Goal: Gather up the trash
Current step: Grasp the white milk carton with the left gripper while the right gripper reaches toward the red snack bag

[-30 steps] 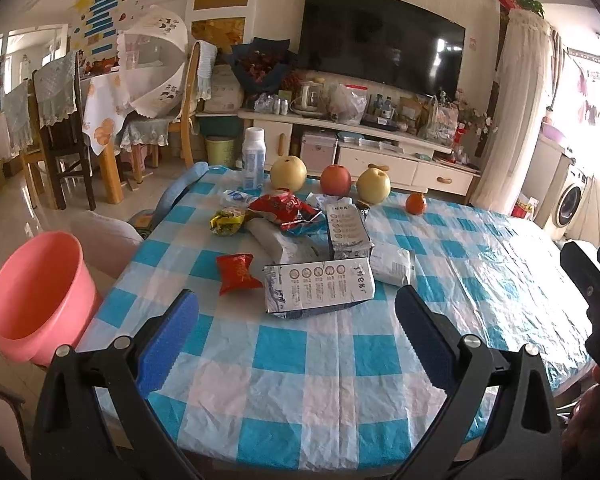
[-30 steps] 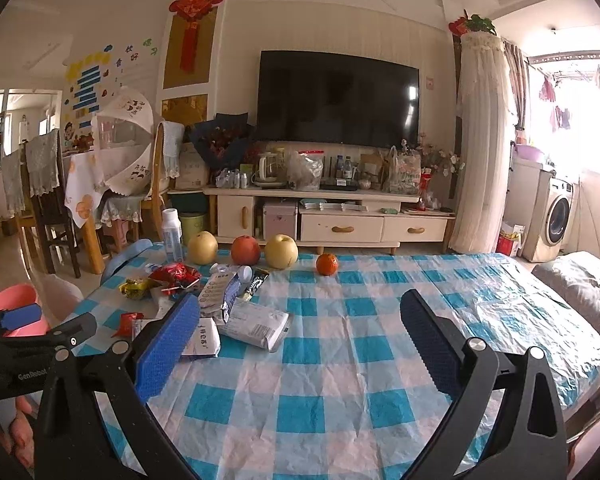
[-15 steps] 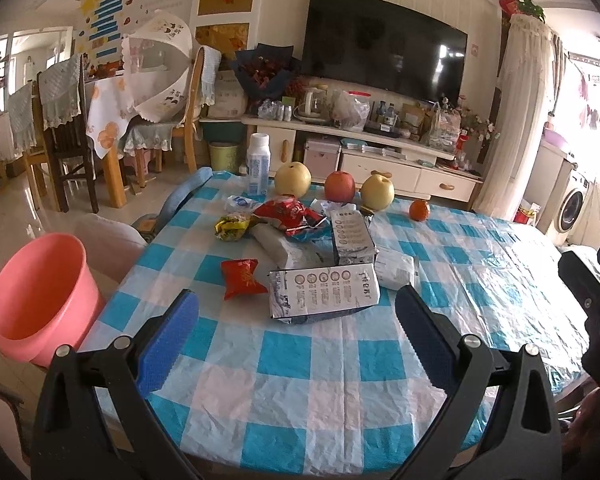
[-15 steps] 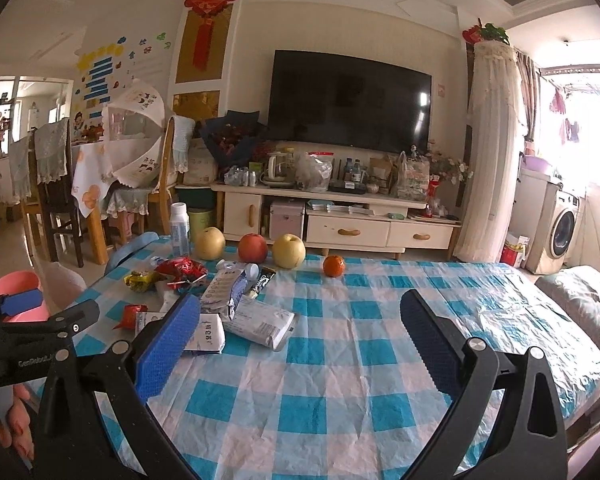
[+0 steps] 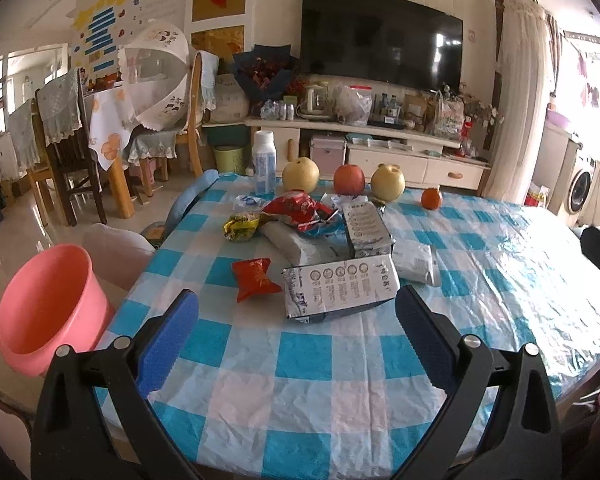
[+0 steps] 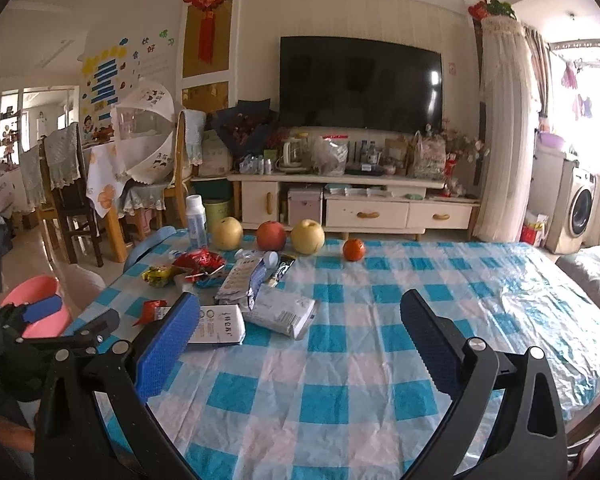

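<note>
1. A living room fills the upper frame, with a dark television [image 6: 360, 82] on the far wall, and below it my desk [image 5: 312, 364] in a blue-and-white checked cloth
2. My left tongs [image 5: 296, 344] are spread wide and hold nothing, hanging over the desk's near edge at the bottom of the left view
3. My right tongs [image 6: 300, 344] are likewise released and empty, low in the right view
4. The trash sits centre-left of the left view: a flattened silver carton [image 5: 340, 290] just ahead of the left tongs, a small red wrapper [image 5: 255, 278] beside it on its left, then a red snack bag [image 5: 298, 210] and a yellow wrapper [image 5: 240, 228] further back
5. A row of fruit [image 5: 348, 179] lines the far edge
6. A pink bucket [image 5: 48, 308] stands off the desk at lower left
</note>
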### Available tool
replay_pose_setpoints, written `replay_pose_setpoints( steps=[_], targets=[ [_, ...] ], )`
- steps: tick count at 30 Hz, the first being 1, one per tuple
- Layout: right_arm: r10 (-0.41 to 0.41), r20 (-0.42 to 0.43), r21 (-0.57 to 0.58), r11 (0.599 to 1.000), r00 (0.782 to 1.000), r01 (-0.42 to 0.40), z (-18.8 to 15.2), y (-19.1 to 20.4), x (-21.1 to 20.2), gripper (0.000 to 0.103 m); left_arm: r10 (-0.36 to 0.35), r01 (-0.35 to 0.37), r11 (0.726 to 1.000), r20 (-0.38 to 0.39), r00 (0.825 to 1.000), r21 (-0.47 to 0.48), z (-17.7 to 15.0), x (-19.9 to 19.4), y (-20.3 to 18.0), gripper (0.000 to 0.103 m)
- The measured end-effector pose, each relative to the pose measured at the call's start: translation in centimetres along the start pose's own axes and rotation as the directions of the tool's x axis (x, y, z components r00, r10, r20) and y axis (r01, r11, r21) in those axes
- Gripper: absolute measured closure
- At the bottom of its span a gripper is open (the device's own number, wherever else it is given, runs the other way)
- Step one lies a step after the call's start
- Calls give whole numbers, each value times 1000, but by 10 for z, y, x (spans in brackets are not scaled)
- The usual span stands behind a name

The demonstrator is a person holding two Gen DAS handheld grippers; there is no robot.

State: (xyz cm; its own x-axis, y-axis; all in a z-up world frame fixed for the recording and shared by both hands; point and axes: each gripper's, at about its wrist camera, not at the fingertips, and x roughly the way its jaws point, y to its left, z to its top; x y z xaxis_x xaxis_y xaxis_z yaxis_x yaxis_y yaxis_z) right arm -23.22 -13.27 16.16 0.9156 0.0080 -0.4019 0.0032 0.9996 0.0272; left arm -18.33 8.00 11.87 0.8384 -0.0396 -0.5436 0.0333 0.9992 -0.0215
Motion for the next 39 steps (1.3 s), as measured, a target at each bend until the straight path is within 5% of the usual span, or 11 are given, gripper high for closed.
replay_pose_setpoints(
  steps=[9,15,19,25,31,39],
  targets=[
    [73,-99,32,997,992,-71,2,-3,20,4,-68,71,992,-33,997,106,-7,20,10,4],
    [155,-216,98,986,964,-136,1,-13,49,4,-140,145,954,-38,989,261,-6,34,14,4],
    [204,-289,164,973,935,-162,1,-21,74,4,-159,172,907,-65,985,385,-7,50,3,4],
    [275,-359,214,954,892,-208,7,-19,115,4,-144,169,800,-89,986,576,-11,79,-26,4],
    [326,-410,290,932,852,-217,12,-29,157,5,-64,90,698,-64,996,710,-20,111,-47,4],
    [307,-449,316,933,839,-172,17,-48,211,6,-51,69,615,-48,998,785,-23,138,-67,4]
  ],
)
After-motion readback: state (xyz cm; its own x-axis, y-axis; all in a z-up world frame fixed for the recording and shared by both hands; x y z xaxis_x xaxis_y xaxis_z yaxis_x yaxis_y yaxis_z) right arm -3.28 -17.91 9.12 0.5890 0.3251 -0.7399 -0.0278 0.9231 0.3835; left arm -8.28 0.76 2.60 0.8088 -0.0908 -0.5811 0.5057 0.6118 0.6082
